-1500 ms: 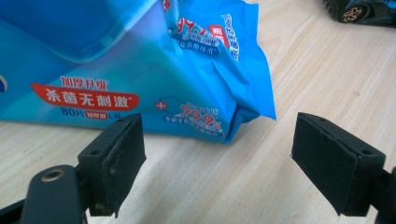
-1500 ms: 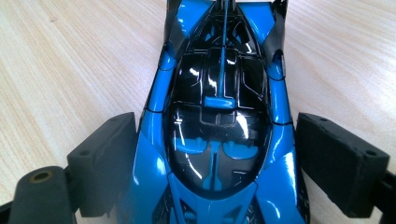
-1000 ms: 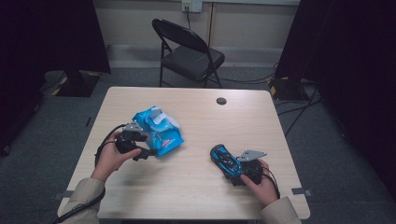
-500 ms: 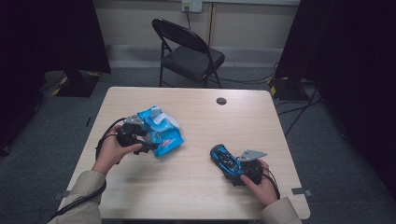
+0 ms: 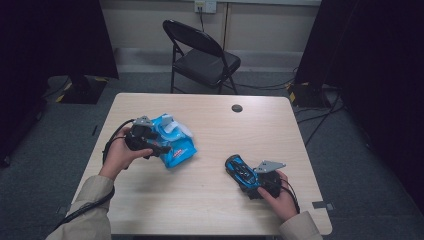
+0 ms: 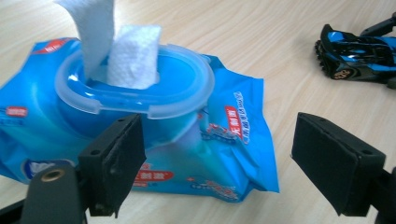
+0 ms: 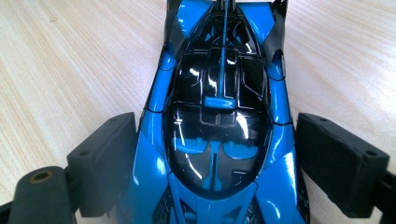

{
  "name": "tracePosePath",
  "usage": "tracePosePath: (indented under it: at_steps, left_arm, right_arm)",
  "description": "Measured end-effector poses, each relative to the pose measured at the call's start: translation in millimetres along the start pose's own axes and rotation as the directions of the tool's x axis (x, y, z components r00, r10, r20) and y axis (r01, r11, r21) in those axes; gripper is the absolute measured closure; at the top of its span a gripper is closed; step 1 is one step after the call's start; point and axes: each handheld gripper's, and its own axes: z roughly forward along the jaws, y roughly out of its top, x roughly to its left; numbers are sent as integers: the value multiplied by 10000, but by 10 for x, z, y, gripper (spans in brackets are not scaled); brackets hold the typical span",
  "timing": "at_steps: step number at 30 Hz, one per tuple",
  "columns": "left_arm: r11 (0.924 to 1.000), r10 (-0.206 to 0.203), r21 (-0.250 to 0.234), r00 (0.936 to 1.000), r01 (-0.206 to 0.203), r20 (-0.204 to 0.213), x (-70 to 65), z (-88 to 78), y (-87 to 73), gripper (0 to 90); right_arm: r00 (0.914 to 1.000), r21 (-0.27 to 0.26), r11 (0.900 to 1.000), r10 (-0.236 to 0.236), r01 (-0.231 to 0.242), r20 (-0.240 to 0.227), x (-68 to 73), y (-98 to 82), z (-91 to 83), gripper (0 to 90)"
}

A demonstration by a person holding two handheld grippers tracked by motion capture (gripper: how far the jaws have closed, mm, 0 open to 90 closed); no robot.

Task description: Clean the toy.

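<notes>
Pale wood-grain covers the bench [image 5: 210, 200], which stands on grey carpet with a black folding chair [image 5: 202, 55] beyond its far edge.

Starting at the left gripper [image 6: 215, 172]: its two black jaws stand wide apart with nothing pressed between them, one jaw just in front of the blue soft plastic pack of wet wipes [image 6: 140, 135], the other out over bare wood. The pack sits directly ahead, its clear oval flip lid [image 6: 135, 88] open and a white wipe [image 6: 116, 51] standing up out of the opening. In the high view this gripper [image 5: 155, 145] hovers at the near-left edge of the pack [image 5: 177, 145], held in the left hand [image 5: 120, 152].

Well off to that gripper's right, the right gripper [image 7: 210, 158] has the glossy blue and black toy racing car [image 7: 219, 121] between its jaws; both pads lie close against the car's flanks and appear to clamp it, resting on the bench.

The step in hand looks like fetching a wipe to clean the car. The next move calls for bringing the open left jaws up and around the raised wipe, closing on the tissue alone and not the lid, then pulling upward while the pack stays down.
</notes>
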Motion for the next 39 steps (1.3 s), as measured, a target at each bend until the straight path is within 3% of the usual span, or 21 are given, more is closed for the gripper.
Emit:
tracePosePath:
  at_steps: [10, 24, 30, 31, 32, 33, 35, 36, 38, 39]
  left_arm:
    - [9999, 106, -108, 9997, -108, -200, 58, 17, 150, 176]
    - [9995, 298, -54, 9988, -300, -378, 118, 191, 326, 235]
    - [9996, 238, -148, 9983, -246, -530, 159, 300, 324, 321]
    - [9988, 435, -201, 9970, -448, -648, 159, 307, 331, 386]
    - [9984, 423, -328, 9960, -450, -785, 158, 316, 335, 386]
    - [9989, 324, -319, 9969, -347, -720, 168, 334, 351, 448]
    - [9989, 346, -296, 9951, -375, -931, 168, 354, 358, 447]
    - [9992, 293, -234, 9964, -313, -800, 169, 371, 359, 534]
    - [9993, 312, -188, 9956, -330, -888, 169, 401, 364, 533]
    - [9992, 379, -126, 9953, -392, -894, 173, 415, 365, 578]
  right_arm:
    - [10000, -2, 10000, -1, 1, 1, 0, 0, 0, 138]
    - [10000, -3, 10000, -1, 1, 0, 0, 0, 0, 138]
    - [10000, -2, 10000, 0, 0, -1, 0, 0, 0, 138]
    - [10000, -3, 10000, 0, 0, -2, 0, 0, 0, 138]
    - [10000, -3, 10000, 0, 0, -2, 0, 0, 0, 138]
    - [10000, -2, 10000, -1, 1, -1, 0, 0, 0, 138]
    - [10000, -3, 10000, -1, 1, 0, 0, 0, 0, 138]
    - [10000, -2, 10000, 0, 0, 0, 0, 0, 0, 138]
    - [10000, -3, 10000, 2, -2, -2, 0, 0, 0, 138]
    - [10000, -2, 10000, -3, 3, 0, 0, 0, 0, 138]
